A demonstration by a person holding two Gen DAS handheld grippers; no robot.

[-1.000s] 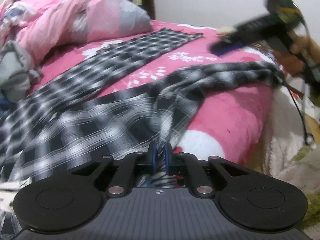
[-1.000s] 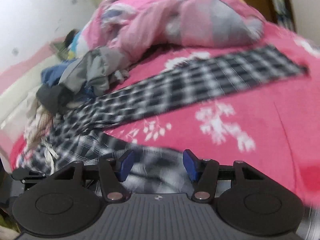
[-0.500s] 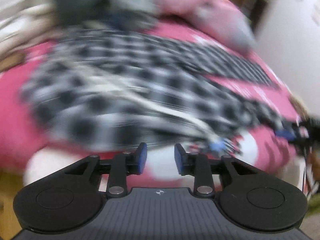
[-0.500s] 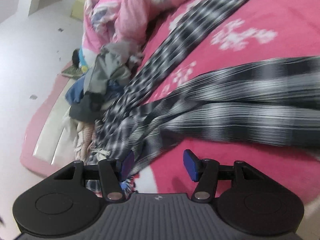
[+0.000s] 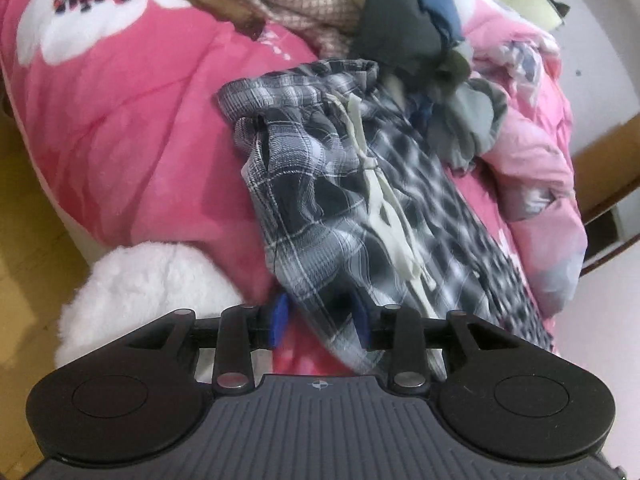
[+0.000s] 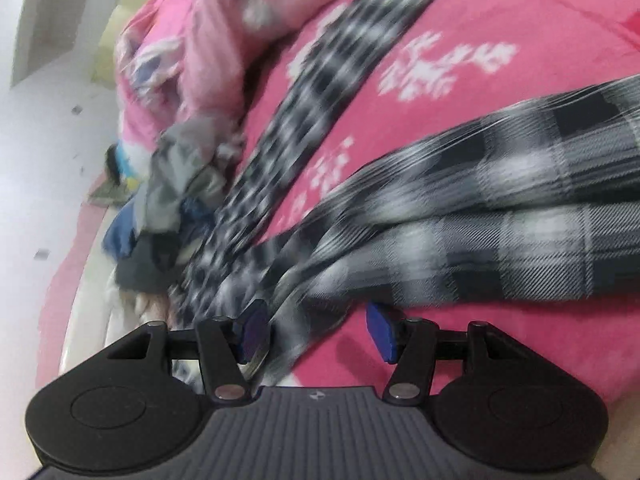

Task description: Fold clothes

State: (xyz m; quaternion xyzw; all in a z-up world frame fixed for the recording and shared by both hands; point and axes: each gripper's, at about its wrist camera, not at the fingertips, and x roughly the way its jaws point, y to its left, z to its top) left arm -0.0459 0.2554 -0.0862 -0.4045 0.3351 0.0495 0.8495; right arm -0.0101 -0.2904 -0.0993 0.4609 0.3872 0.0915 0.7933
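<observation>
Plaid pajama pants (image 5: 320,208) are sprawled across the pink floral bedspread (image 5: 120,128), black-and-white check, with the waistband end bunched up near the bed's edge and a pale drawstring (image 5: 384,208) trailing down over the fabric. From the left wrist view, the left gripper (image 5: 320,318) sits right at the lower hem of that bunched part: cloth lies between its blue pads (image 5: 279,320) and the jaws are closing in on it, but there's still a visible gap on the left pad's side, so it isn't pinching yet. A fluffy white patch (image 5: 144,284) of the bedspread's pattern sits just left of the gripper. Behind the pants there's a messy heap of other laundry (image 5: 404,24), dark grey, blue and a beige netted piece, plus a crumpled lighter pink quilt (image 5: 532,132) off to the right. From the right wrist view, the right gripper (image 6: 316,330) is spread apart and grasping nothing; one pant leg (image 6: 480,216) runs from the right edge down toward its left pad (image 6: 254,328) and some fabric lies near that pad, though blur makes it hard to say if it touches. The other leg (image 6: 320,92) stretches diagonally away up the bed, well apart from the first, with pink bedspread and white flower prints (image 6: 444,64) showing between them.
</observation>
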